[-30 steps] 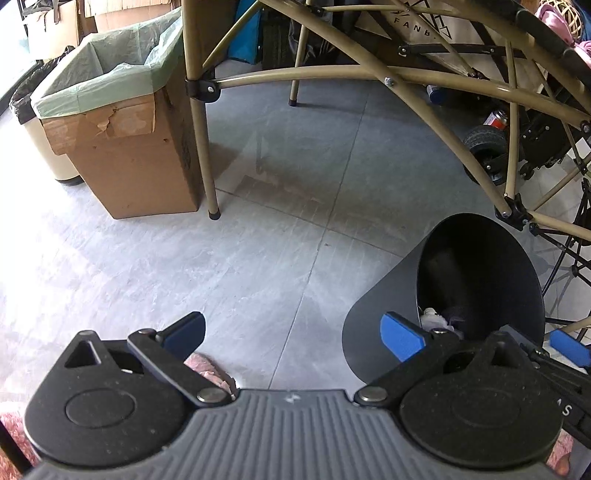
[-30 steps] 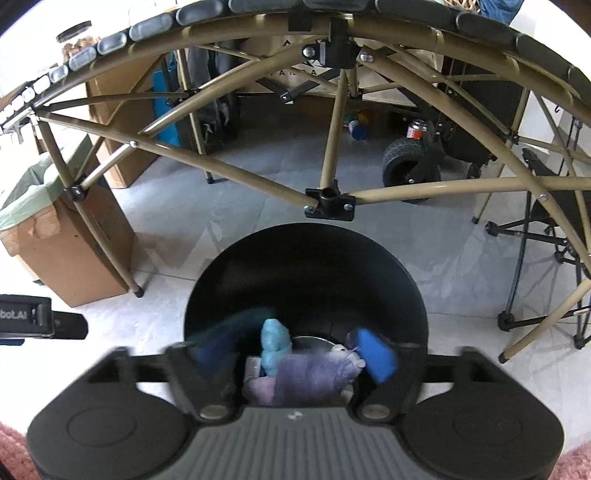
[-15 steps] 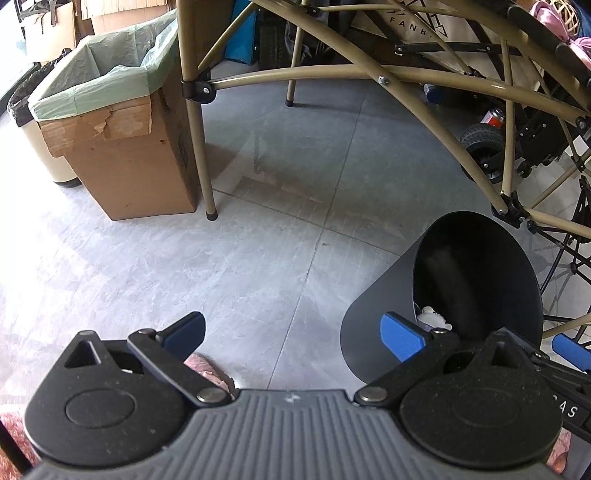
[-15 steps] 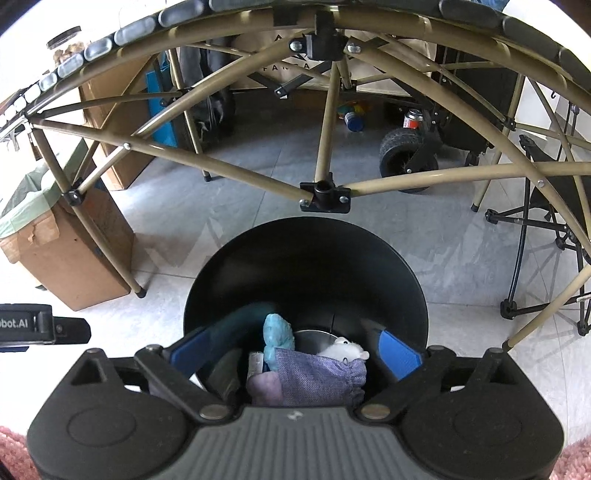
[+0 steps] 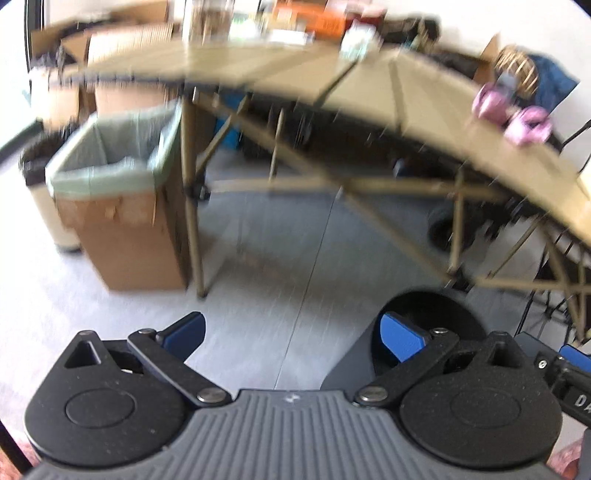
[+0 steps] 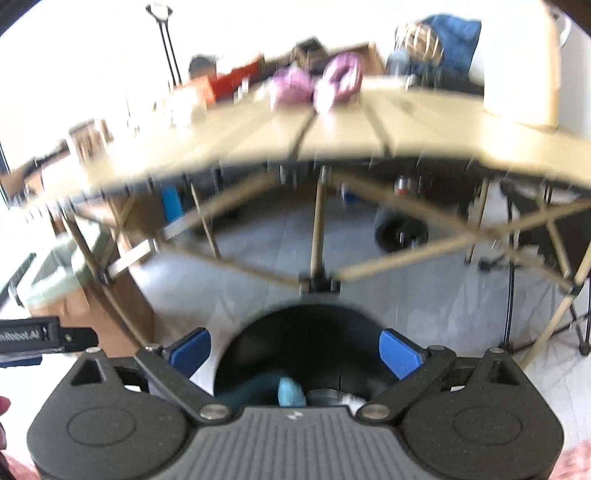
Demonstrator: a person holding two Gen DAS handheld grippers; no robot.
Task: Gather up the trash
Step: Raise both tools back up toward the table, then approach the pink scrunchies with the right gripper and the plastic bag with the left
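A black trash bin (image 6: 310,332) stands on the floor under my right gripper (image 6: 295,354), which is open and empty above its mouth. Inside the bin I see a light blue scrap (image 6: 290,391) and other trash. The bin also shows in the left wrist view (image 5: 428,325), low on the right. My left gripper (image 5: 291,332) is open and empty over the grey floor, left of the bin. Two pink-purple items (image 6: 317,83) lie on the tan folding table (image 6: 332,129); they also show in the left wrist view (image 5: 509,110). Both views are blurred.
A cardboard box lined with a green bag (image 5: 118,199) stands at the left, by a table leg (image 5: 192,206). A round bin (image 5: 44,199) sits behind it. Boxes and clutter (image 5: 295,22) crowd the table's far side. A wheel (image 6: 399,229) and a folding chair frame (image 6: 517,295) are under the table.
Both grippers have lifted and tilted up, so the tabletop now shows. The purple cloth seen between the right gripper's fingers is gone from them; the right jaws stand wider.
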